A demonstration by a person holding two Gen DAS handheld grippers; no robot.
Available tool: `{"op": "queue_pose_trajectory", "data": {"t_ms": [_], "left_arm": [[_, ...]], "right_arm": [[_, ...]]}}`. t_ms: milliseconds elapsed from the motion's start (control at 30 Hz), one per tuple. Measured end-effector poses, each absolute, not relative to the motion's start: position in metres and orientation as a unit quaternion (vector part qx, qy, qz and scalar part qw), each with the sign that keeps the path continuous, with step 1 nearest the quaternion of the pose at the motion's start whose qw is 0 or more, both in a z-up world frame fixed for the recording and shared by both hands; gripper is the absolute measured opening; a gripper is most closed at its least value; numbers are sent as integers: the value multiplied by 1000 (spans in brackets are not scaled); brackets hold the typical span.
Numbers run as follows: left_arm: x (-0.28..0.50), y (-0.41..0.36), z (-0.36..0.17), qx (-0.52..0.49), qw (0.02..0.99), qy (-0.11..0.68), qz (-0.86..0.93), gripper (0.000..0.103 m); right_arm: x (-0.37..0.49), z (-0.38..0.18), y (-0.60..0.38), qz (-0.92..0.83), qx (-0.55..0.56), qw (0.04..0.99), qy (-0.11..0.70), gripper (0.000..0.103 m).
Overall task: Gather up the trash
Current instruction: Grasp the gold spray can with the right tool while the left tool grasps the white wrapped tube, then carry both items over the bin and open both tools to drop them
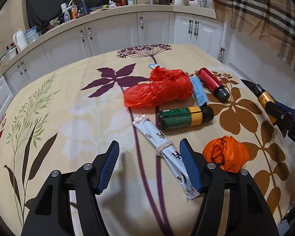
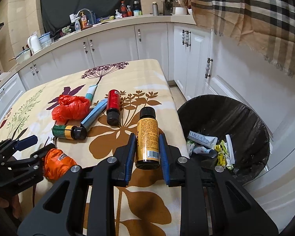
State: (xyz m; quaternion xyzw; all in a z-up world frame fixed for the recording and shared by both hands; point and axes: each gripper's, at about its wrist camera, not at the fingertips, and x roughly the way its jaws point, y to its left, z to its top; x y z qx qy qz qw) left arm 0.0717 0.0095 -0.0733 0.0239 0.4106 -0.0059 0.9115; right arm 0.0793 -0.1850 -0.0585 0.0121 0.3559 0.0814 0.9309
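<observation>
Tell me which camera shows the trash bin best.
The right wrist view: the black-lined trash bin stands open beside the table, with wrappers and a tube visible inside. The left wrist view does not show the bin at all; it looks over the tablecloth and the remaining litter.

- white cabinets [image 2: 112,45] run along the back wall
- cluttered countertop [image 1: 127,12], white kettle [image 2: 33,43] at its left end
- plaid cloth [image 2: 255,13] hanging top right

Yellow-labelled bottle [image 2: 147,137] clamped above table edge, beside lined trash bin [image 2: 245,118].
</observation>
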Motion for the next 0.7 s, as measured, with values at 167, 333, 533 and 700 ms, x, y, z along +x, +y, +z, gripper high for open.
{"op": "queue_pose_trajectory", "data": {"t_ms": [167,333,533,700], "left_arm": [[64,16,-75,28,910,414,-8,51],[58,17,-79,31,909,415,-17,30],[48,22,-77,27,913,406,-25,17],[37,26,-61,19,923,385,-25,17]], "right_arm": [[78,-60,-185,83,14,931,356,23],[77,-60,-184,84,16,930,357,23],[73,-58,-182,86,14,931,353,23],[69,-52,-182,85,16,935,343,23]]}}
